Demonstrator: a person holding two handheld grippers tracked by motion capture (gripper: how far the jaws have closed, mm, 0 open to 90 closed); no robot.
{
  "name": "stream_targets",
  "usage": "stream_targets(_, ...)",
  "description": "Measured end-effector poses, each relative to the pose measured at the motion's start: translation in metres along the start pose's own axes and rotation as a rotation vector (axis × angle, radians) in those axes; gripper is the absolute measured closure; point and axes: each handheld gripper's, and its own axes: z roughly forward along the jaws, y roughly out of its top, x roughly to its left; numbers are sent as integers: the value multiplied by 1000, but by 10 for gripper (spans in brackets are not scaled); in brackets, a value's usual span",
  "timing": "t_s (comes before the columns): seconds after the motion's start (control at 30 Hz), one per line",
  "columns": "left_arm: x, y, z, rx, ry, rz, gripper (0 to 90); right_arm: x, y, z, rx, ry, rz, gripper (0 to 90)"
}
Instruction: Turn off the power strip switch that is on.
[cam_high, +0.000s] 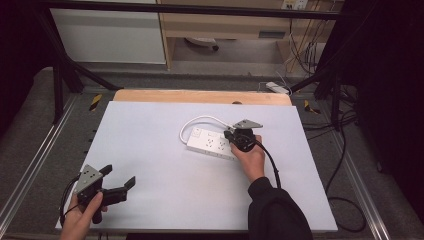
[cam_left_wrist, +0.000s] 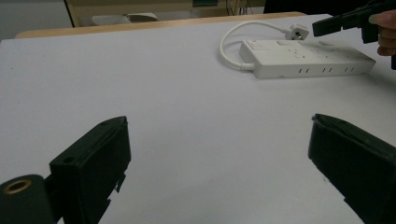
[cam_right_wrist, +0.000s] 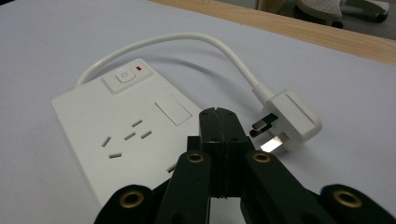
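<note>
A white power strip (cam_high: 212, 144) lies on the white table sheet (cam_high: 150, 135), right of centre, its short white cable looping to a plug (cam_right_wrist: 288, 119) that rests beside it. My right gripper (cam_high: 233, 135) hovers over the strip's far end; its jaws are shut with nothing between them, tips (cam_right_wrist: 219, 116) pointing at the gap between strip (cam_right_wrist: 121, 140) and plug. My left gripper (cam_high: 119, 176) sits at the near left corner of the sheet, jaws wide open and empty. In the left gripper view the strip (cam_left_wrist: 303, 58) lies far ahead, with the right gripper (cam_left_wrist: 348, 21) above its right end.
A wooden table edge (cam_high: 200, 96) runs behind the sheet. Metal rails (cam_high: 30, 165) flank the table on both sides. Black cables (cam_high: 345, 165) trail on the floor to the right. A shelf unit (cam_high: 225, 25) stands at the back.
</note>
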Motion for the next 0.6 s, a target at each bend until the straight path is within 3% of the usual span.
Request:
stream_targets(0.13, 0, 0, 0, 0, 0, 0, 57, 2, 0, -1, 1, 10, 6, 900)
stream_targets(0.37, 0, 0, 0, 0, 1, -1, 57, 7, 4, -7, -33, 34, 21, 772)
stream_targets(0.4, 0, 0, 0, 0, 1, -1, 57, 8, 5, -8, -48, 42, 37, 679)
stream_targets(0.43, 0, 0, 0, 0, 2, -1, 57, 8, 5, -8, -48, 42, 37, 679)
stream_targets(0.6, 0, 0, 1, 3, 1, -1, 57, 10, 9, -10, -59, 52, 76, 389)
